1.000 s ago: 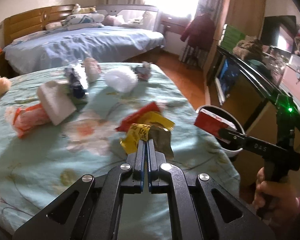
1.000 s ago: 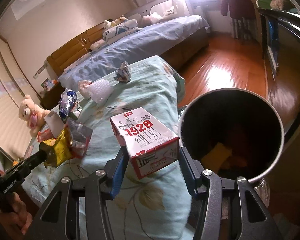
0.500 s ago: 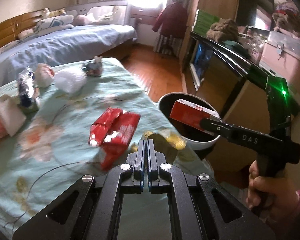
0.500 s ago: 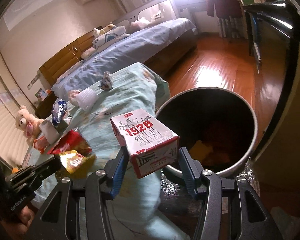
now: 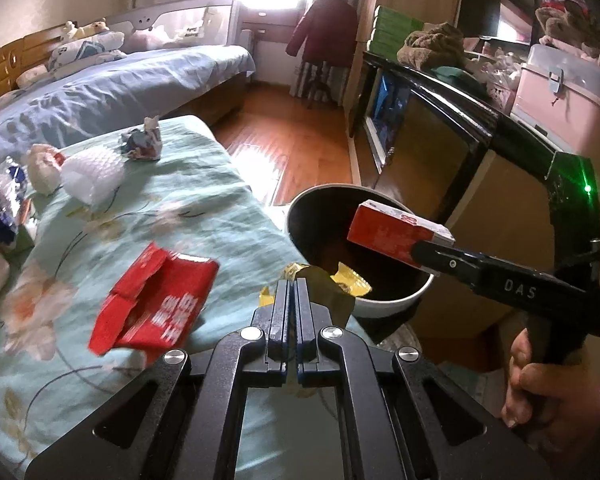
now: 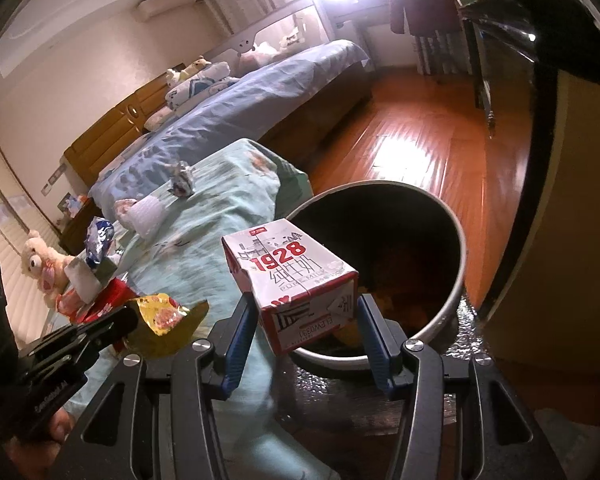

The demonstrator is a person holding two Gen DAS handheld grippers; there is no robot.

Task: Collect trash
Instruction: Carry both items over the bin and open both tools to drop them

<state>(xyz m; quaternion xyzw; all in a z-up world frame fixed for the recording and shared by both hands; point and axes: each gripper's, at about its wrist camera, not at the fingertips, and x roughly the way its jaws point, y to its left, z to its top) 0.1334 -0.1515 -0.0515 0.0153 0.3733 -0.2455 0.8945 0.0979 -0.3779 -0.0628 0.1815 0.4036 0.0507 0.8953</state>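
My right claw (image 6: 306, 312) stands partly open, its pads pressed on the two sides of a milk carton (image 6: 290, 280) that hangs over the mouth of the bin (image 6: 458, 240). The carton looks light and stiff, likely empty; gripped low across its flat walls, it should drop cleanly. My left claw (image 5: 293, 282) is shut tight on a yellow wrapper (image 5: 350, 282), thin, crinkly and slippery, pinched at one edge just at the bin's near rim. A red wrapper (image 5: 156, 304) and other scraps lie on the bed (image 5: 204, 200).

A teddy bear (image 6: 40, 266) sits beside the blue-quilted bed (image 5: 112, 92).
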